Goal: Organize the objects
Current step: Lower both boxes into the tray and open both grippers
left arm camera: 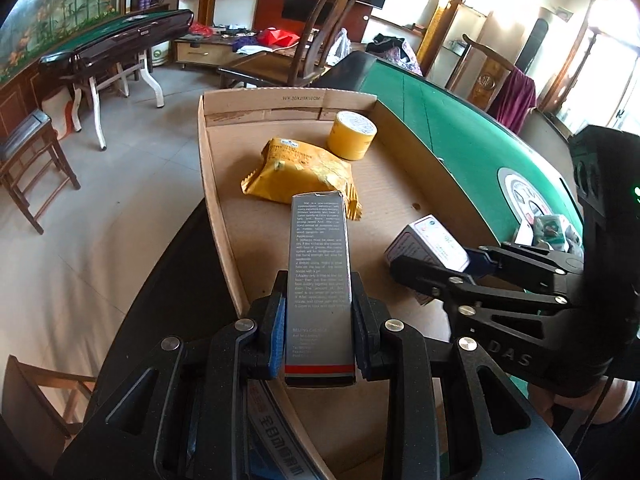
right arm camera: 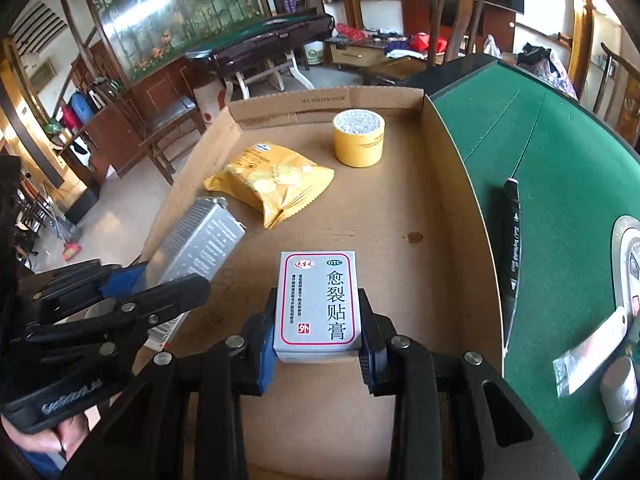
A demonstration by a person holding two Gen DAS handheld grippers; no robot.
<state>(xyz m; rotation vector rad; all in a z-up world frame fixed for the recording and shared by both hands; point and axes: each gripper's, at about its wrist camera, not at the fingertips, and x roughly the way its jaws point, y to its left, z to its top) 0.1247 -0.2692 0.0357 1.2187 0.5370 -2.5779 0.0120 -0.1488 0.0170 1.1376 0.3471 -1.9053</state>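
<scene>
Green felt surface (right arm camera: 560,184) is carrying a cardboard tray (right arm camera: 460,208) stamped "30X20X10CM". Left tongs (left arm camera: 318,320) are gripping a grey box (left arm camera: 319,264) of English instructions over the tray; right tongs (right arm camera: 318,336) are clamping a plaster box (right arm camera: 318,300) marked "OTC 愈裂贴膏" beside it, likely for sorting near the yellow packet (right arm camera: 272,180).

Bare tray floor (right arm camera: 380,216) lies open ahead; yellow packet (right arm camera: 272,180) and yellow tub (right arm camera: 359,138) crowd the far end.
</scene>
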